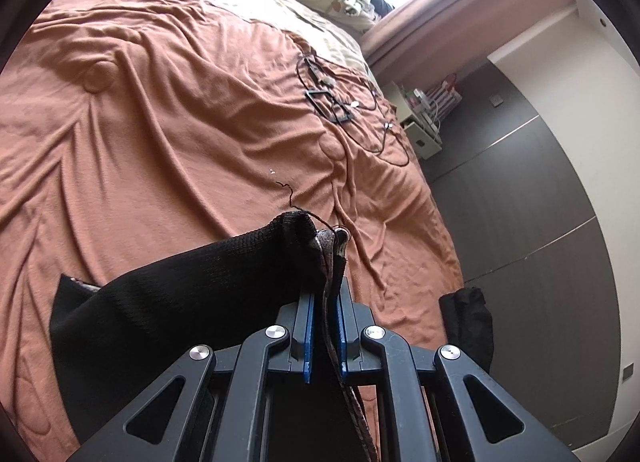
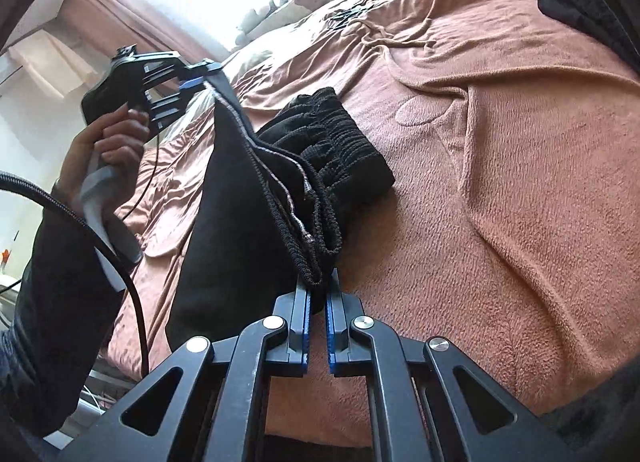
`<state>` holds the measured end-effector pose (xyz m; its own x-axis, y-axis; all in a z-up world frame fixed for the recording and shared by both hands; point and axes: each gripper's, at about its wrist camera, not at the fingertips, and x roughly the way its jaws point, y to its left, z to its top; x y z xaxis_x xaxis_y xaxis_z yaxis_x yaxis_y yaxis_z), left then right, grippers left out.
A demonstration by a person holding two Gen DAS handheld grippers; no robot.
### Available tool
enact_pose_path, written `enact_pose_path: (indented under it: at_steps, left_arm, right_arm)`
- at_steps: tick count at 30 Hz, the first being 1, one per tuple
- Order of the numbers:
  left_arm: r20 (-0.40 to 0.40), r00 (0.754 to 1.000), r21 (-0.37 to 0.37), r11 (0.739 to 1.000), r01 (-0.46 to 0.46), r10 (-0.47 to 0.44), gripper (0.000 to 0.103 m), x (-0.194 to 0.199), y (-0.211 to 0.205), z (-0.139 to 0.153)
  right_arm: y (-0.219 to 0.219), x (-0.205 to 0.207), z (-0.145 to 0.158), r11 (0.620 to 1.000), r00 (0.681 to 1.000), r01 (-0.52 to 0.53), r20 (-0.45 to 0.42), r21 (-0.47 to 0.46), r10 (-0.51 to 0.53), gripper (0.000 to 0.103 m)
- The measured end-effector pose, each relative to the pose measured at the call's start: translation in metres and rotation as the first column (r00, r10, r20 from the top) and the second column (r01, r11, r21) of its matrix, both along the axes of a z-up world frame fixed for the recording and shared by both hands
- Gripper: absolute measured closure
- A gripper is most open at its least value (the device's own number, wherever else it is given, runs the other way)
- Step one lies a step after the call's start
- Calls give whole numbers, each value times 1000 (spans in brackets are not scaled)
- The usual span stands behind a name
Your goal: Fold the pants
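right wrist view: both claws, right gripper (image 2: 318, 294) and left gripper (image 2: 200, 76), clamp limp black pants (image 2: 240, 198) by the edge; soft knit, best pinched at hems.

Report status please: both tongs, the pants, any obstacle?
Left tongs shut on pants. Right tongs shut on same pants. Cables on bedspread, away from pants.

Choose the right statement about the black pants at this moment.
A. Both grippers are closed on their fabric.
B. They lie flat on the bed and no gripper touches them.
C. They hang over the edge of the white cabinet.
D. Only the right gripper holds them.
A. The left gripper pinches a cuff end of the black pants, and the right gripper is shut on a folded edge, with the rest resting on the orange bedspread.
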<state>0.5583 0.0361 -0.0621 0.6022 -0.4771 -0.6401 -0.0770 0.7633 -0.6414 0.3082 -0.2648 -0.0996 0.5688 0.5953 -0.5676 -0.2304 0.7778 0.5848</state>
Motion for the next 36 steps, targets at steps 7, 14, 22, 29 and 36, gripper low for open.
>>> enact_pose_path:
  at_steps: [7,14,22,29,36]
  left_arm:
    - [-44,998,1,999,52,-52,93,18,-23,-17]
    - [-82,995,5,999,52,-51,51,10,-20,-32]
    - [-108,994,35,999,27,-23,51,-31,11,-44]
    - [-122,992,29,999,-37,40,51,-78,42,-53]
    - [-146,986,16,997,-75,77,51,-127,58,-67]
  right_arm:
    - [-9,-6,-5,1000,1000,7,-22,21,-7,100]
    - [-11,-4,-9,999,999,23,-41,32,-22,100]
    - [-24,-5,-12,994,996,67,-63,89,-62,101]
    - [-27,-11,-12,994,996,69,-69,84,-63,101]
    - [-27,-12,-9,994,989,97,-116,54,-90,92]
